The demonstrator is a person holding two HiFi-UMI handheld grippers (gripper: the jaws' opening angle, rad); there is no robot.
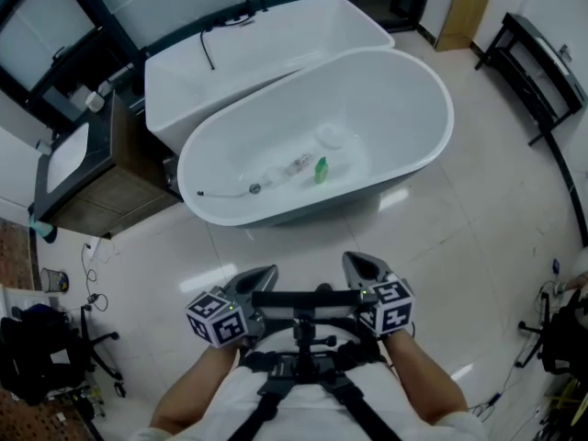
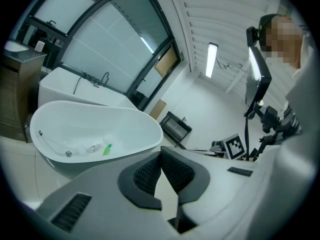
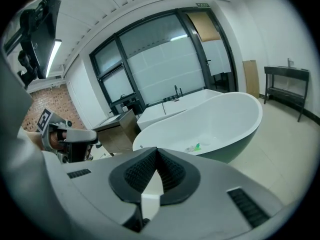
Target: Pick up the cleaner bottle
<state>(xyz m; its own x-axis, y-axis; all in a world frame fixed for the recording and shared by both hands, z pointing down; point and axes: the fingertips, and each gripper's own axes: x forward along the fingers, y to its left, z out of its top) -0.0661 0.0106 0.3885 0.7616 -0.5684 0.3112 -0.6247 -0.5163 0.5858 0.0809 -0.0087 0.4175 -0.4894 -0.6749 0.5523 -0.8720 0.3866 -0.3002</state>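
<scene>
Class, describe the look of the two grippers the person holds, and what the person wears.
The left gripper and right gripper have grey moulded shells with dark ribbed pads. Each carries a cube of black-and-white square markers. The person wears white clothing under black straps.

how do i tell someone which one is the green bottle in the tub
Look at the oval freestanding bathtub in front of the rectangular tub. On its floor, near the middle, sits the small green bottle, next to a clear bottle and a white round object. It is the only green thing in the tub.
</scene>
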